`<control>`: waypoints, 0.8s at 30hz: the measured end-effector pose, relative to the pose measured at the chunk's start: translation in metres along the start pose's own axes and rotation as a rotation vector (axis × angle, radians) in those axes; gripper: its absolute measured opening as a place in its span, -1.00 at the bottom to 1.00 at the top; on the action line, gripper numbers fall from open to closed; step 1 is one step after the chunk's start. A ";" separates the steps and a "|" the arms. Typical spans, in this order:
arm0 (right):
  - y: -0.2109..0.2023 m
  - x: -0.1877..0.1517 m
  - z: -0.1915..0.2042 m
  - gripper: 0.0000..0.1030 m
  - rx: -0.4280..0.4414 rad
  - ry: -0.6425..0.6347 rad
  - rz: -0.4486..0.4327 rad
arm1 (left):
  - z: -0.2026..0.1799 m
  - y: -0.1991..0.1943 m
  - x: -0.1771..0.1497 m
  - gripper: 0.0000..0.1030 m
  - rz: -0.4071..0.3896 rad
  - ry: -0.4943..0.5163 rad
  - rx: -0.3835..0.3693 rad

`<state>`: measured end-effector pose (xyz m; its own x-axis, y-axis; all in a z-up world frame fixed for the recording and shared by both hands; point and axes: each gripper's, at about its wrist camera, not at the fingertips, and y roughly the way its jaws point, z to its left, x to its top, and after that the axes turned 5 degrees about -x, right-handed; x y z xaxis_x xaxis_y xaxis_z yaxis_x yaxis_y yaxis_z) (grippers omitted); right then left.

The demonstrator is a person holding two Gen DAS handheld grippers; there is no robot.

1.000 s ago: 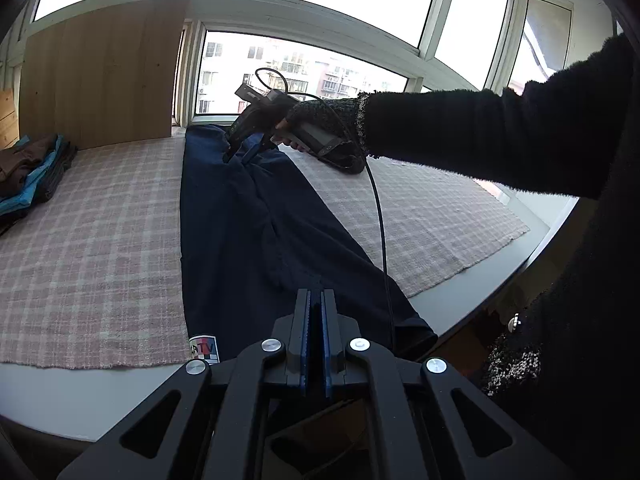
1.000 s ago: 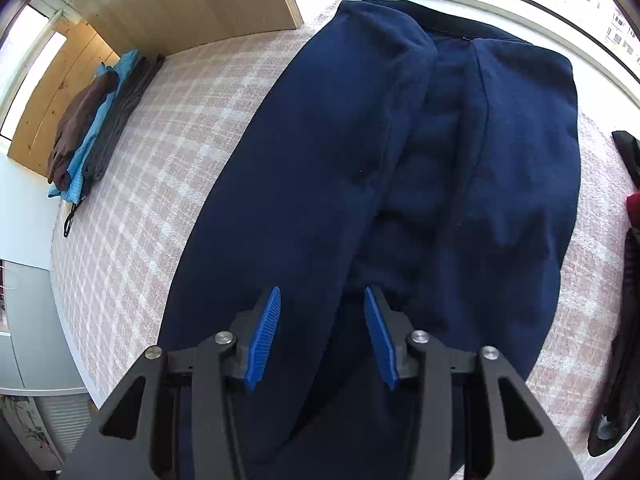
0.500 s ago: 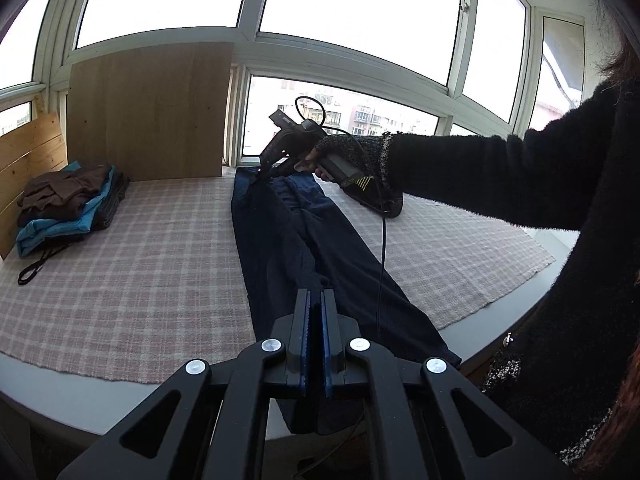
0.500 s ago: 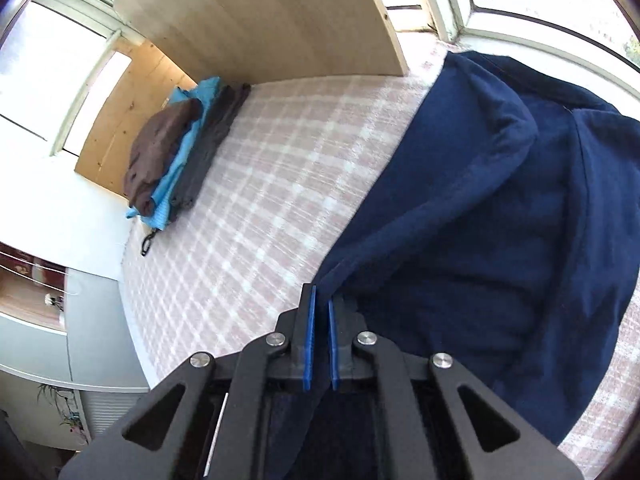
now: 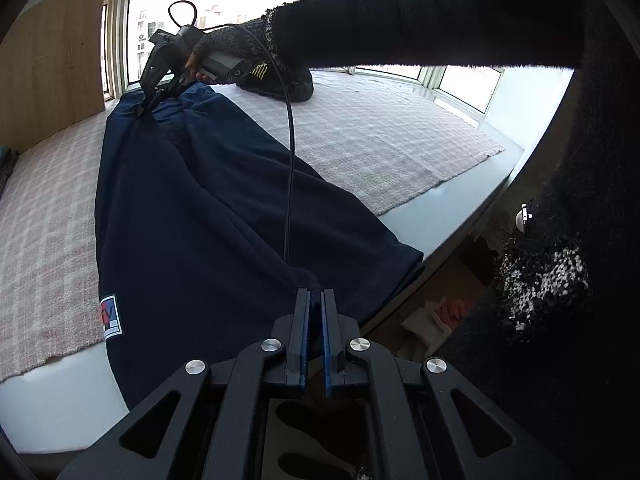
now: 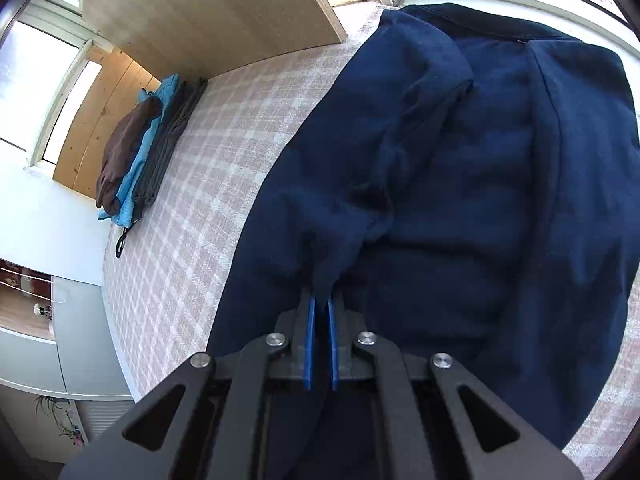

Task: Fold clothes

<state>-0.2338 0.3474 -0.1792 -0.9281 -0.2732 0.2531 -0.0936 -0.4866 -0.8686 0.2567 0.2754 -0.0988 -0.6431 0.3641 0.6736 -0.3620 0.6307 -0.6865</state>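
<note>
Dark navy trousers (image 5: 192,216) lie lengthwise on a pink checked cloth (image 5: 380,136), legs toward me, hems hanging over the table's front edge. A small red, white and blue label (image 5: 110,317) shows near the left hem. My left gripper (image 5: 315,300) is shut on a pinch of fabric at the leg end. At the far end, my right gripper (image 5: 146,102) is shut on fabric near the waist; in the right wrist view the same trousers (image 6: 480,184) rise in a ridge into that gripper (image 6: 320,304).
A stack of folded clothes (image 6: 140,152), brown, blue and grey, sits at the cloth's far left by a wooden panel (image 6: 208,12). A black cable (image 5: 290,152) hangs from the right gripper across the trousers. A person's dark sleeve (image 5: 420,24) spans the top.
My right gripper went from open above the trousers to shut on the fabric. My left gripper, shut throughout, swung up and back down, and now fabric shows between its fingers.
</note>
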 end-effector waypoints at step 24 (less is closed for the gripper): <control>-0.033 0.075 -0.037 -0.67 -0.090 0.078 -0.126 | 0.081 0.001 0.025 -0.35 0.029 -0.154 0.086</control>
<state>-0.3134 0.3732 -0.1476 -0.9317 -0.1481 0.3317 -0.2397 -0.4353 -0.8678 0.1859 0.2297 -0.1047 -0.7478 0.2676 0.6077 -0.3941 0.5578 -0.7305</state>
